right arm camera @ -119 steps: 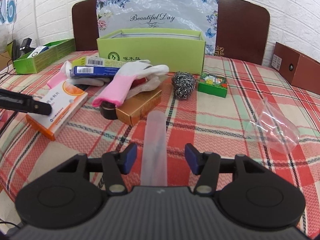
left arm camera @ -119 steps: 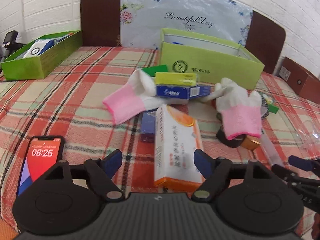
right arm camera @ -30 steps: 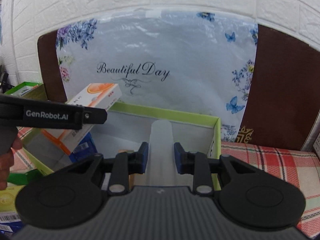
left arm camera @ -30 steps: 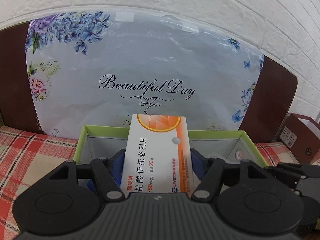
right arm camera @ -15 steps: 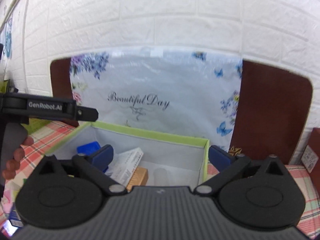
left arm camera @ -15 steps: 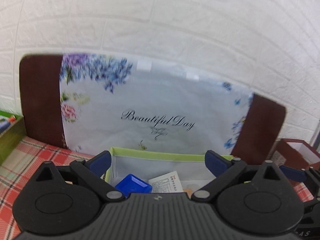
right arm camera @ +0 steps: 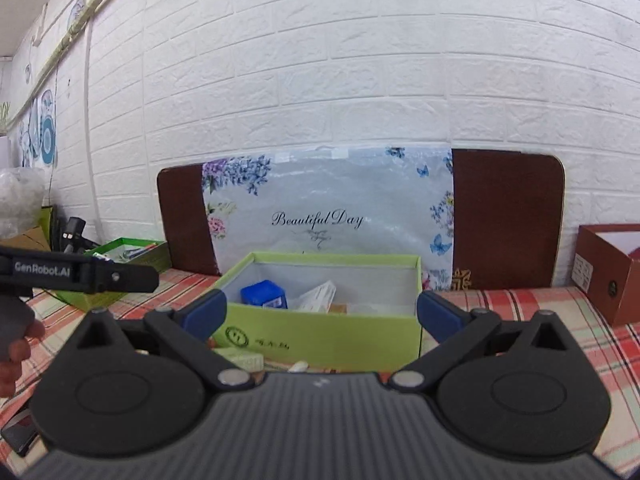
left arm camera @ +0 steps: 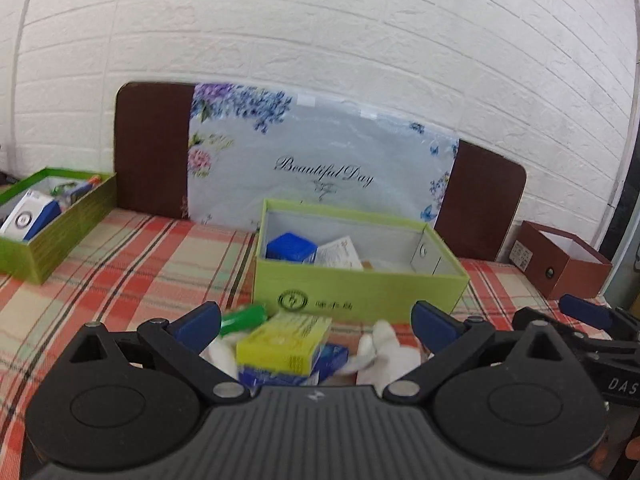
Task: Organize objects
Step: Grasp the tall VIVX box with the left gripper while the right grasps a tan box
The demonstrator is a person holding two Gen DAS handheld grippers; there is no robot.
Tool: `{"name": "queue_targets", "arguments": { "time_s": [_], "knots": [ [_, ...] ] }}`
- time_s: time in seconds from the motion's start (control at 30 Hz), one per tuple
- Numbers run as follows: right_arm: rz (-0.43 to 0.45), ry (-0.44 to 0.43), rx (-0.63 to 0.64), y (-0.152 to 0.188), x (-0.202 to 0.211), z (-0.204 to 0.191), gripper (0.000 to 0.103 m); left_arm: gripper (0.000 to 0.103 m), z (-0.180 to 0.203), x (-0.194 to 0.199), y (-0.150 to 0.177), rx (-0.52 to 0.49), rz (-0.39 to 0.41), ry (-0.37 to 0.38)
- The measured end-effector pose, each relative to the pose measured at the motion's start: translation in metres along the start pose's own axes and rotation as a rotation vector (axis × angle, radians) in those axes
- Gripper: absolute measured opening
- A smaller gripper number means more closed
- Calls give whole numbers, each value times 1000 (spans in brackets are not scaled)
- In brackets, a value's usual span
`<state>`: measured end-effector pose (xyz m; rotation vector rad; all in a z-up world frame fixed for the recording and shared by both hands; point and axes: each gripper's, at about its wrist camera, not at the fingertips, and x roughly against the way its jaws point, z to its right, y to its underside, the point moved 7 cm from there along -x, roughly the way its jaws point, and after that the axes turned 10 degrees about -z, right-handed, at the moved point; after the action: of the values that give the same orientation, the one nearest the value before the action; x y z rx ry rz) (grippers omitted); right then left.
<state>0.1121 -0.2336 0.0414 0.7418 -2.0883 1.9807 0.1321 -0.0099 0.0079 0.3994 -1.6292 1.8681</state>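
A light green open box (left arm camera: 360, 294) (right arm camera: 320, 338) stands on the checked cloth ahead of both grippers. Inside it lie a blue box (left arm camera: 291, 247) (right arm camera: 264, 294) and a white carton (left arm camera: 340, 253) (right arm camera: 316, 298). My left gripper (left arm camera: 316, 322) is wide open and empty, held back from the green box. Under it lie a yellow-green box (left arm camera: 284, 342) on a blue box (left arm camera: 332, 360) and white gloves (left arm camera: 384, 350). My right gripper (right arm camera: 322, 312) is wide open and empty, facing the green box from the front.
A second green tray (left arm camera: 52, 220) (right arm camera: 128, 258) with small items stands at the left. A brown box (left arm camera: 564, 262) (right arm camera: 608, 272) stands at the right. A floral "Beautiful Day" bag (left arm camera: 320, 168) leans on a brown headboard by the white brick wall. A phone (right arm camera: 18, 436) lies low left.
Both grippers let go of their loads into the green box, the carton from the left and the clear tube from the right. Since then both have pulled back, open and empty.
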Motion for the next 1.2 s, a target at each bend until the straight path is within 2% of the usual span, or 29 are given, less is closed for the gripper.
{"name": "queue_targets", "arguments": {
  "time_s": [0.13, 0.2, 0.33, 0.43, 0.5, 0.6, 0.63, 0.67, 0.8, 1.0, 1.07, 1.1, 1.13, 1.2],
  "knots": [
    [-46, 29, -12, 41, 15, -9, 103, 103, -20, -8, 51, 45, -116, -36],
    [-94, 43, -7, 67, 16, -13, 103, 102, -29, -14, 66, 58, -143, -45],
    [-210, 72, 26, 114, 13, -30, 103, 95, -47, -37, 81, 100, -178, -49],
    [-250, 67, 48, 134, 14, -44, 103, 92, -56, -59, 84, 146, -217, -44],
    [-261, 69, 66, 138, 14, -50, 99, 89, -57, -71, 85, 151, -239, -41],
    [-275, 92, 90, 137, 12, -53, 89, 71, -54, -83, 81, 110, -250, -48],
    [-285, 101, 97, 137, 10, -53, 86, 54, -54, -85, 80, 96, -248, -60],
    [-293, 109, 101, 137, 7, -53, 84, 43, -56, -85, 80, 87, -252, -79],
    [-308, 88, 111, 134, -8, -57, 79, 42, -59, -72, 87, 100, -268, -34],
    [-354, 73, 173, 133, -40, -70, 67, 43, -54, -27, 121, 90, -294, 23],
    [-363, 85, 181, 132, -49, -68, 59, 42, -52, -20, 127, 91, -300, 30],
    [-370, 86, 173, 132, -52, -65, 44, 43, -50, -19, 127, 87, -302, 26],
    [-380, 87, 161, 132, -54, -62, 38, 47, -48, -19, 126, 78, -301, 22],
    [-378, 78, 122, 133, -48, -55, 35, 52, -45, -22, 122, 66, -293, 19]
  ]
}}
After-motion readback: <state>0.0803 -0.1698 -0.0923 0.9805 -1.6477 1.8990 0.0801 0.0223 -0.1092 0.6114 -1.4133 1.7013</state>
